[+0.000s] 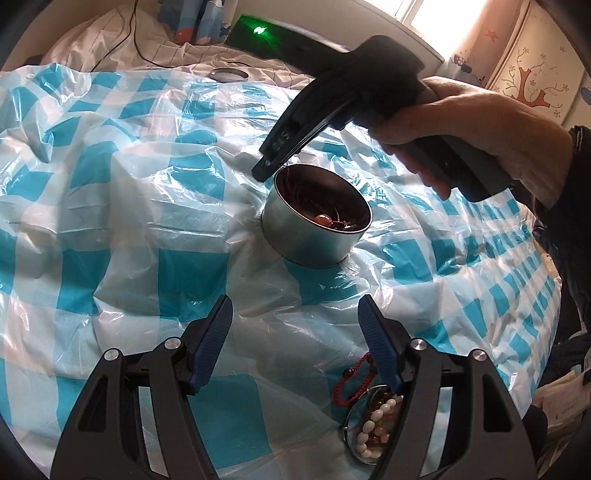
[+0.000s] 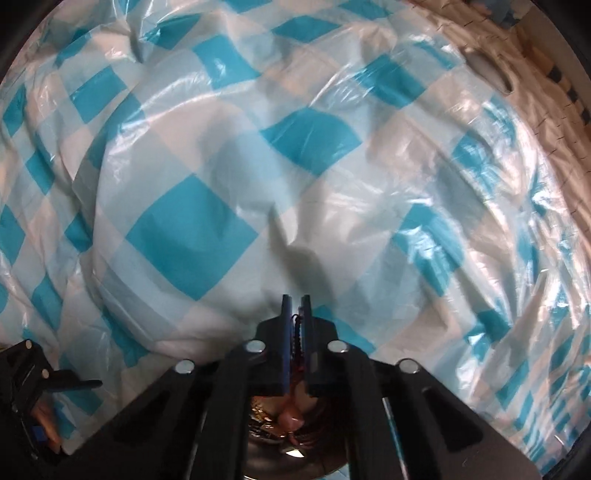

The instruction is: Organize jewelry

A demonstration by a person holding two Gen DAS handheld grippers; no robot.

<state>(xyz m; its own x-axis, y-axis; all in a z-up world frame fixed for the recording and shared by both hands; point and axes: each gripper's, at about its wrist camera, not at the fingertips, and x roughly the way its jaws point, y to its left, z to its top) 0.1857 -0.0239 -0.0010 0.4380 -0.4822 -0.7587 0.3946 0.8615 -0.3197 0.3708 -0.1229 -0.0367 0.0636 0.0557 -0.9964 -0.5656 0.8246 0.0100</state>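
Note:
A round metal tin (image 1: 295, 240) stands on the blue-and-white checked plastic sheet (image 1: 147, 206), with dark cords and a pinkish bead inside. My right gripper (image 1: 264, 171), held by a hand (image 1: 461, 118), points down at the tin's far rim. It is shut on a thin dark cord (image 2: 296, 325) that hangs into the tin (image 2: 314, 469); the right gripper (image 2: 296, 299) shows the cord between its pads. My left gripper (image 1: 294, 301) stays open and empty in front of the tin. A red cord bracelet (image 1: 351, 384) and a small dish of pale beads (image 1: 369, 432) lie by its right finger.
The tin's lid (image 1: 229, 74) lies at the far edge of the sheet, on the striped bedding. A black device with a green light (image 1: 258, 29) and a thin cable (image 1: 136, 40) are behind it. The sheet is creased and rests on soft bedding.

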